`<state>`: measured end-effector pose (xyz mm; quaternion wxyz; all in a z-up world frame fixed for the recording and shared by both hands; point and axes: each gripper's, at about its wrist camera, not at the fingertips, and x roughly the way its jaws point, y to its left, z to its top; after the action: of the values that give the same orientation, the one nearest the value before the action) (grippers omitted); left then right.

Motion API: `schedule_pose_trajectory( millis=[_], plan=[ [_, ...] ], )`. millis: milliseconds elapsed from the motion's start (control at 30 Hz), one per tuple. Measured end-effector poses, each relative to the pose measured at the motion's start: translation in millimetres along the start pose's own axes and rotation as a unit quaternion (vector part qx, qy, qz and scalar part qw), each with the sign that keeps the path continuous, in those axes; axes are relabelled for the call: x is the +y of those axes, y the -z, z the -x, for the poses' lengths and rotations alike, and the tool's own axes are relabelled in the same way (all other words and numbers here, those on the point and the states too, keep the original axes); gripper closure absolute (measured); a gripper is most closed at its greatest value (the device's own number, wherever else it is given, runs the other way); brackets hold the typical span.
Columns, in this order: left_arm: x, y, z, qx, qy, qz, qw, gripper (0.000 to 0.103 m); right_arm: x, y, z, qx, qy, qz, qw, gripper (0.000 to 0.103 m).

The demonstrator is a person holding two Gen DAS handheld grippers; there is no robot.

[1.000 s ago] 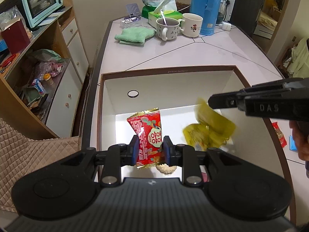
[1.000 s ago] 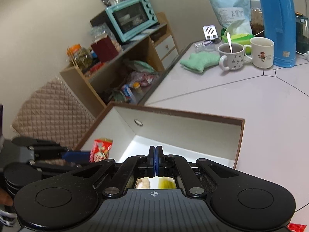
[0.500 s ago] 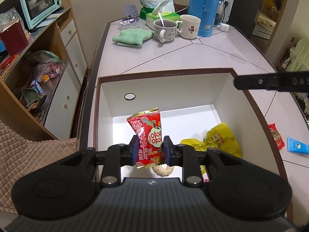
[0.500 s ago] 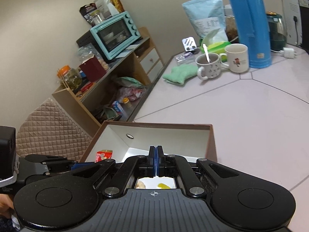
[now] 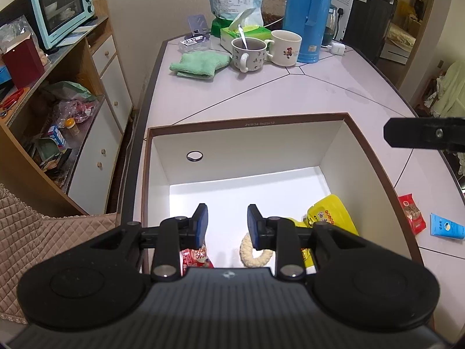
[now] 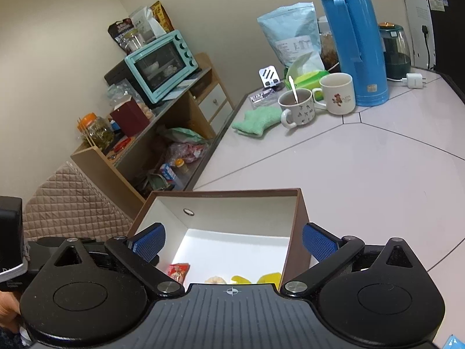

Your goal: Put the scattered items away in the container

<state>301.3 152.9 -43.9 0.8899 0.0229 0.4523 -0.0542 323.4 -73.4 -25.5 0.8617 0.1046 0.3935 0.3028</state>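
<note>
Here, both left gripper (image 5: pixel 227 221) and right gripper (image 6: pixel 232 240) spread, empty, above brown-rimmed box (image 5: pixel 247 119) (floor's far half bare).

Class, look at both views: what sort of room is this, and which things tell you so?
Probably a home kitchen or dining corner: a mint-green toaster oven on a wooden shelf, a tall blue thermos flask, and white ceramic mugs on the table.

Box (image 5: pixel 375 157) far half bare; snacks (image 5: pixel 328 212) crowd near end

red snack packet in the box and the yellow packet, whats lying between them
In the left wrist view, a pale ring-shaped biscuit lies on the box floor between the red snack packet and the yellow packet.
</note>
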Motion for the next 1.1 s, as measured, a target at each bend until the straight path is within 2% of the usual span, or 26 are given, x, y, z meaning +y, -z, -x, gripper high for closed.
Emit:
schedule_pose_trajectory(
  millis=[433,533,700,1100],
  plan=[
    [-2,15,27,-0.001,-0.013,0.011,0.9999,0.067,8,18,17,0.032,0.016,0.01,0.999,0.0],
    [-5,20,36,-0.003,-0.016,0.013,0.9998,0.063,12,25,23,0.04,0.019,0.017,0.999,0.0],
    [-11,29,54,-0.008,-0.021,0.014,0.9996,0.05,18,35,33,0.049,0.026,0.03,0.998,0.0],
    [-28,50,95,-0.025,-0.032,0.014,0.9991,0.037,38,64,58,0.062,0.042,0.074,0.994,0.0]
  ],
)
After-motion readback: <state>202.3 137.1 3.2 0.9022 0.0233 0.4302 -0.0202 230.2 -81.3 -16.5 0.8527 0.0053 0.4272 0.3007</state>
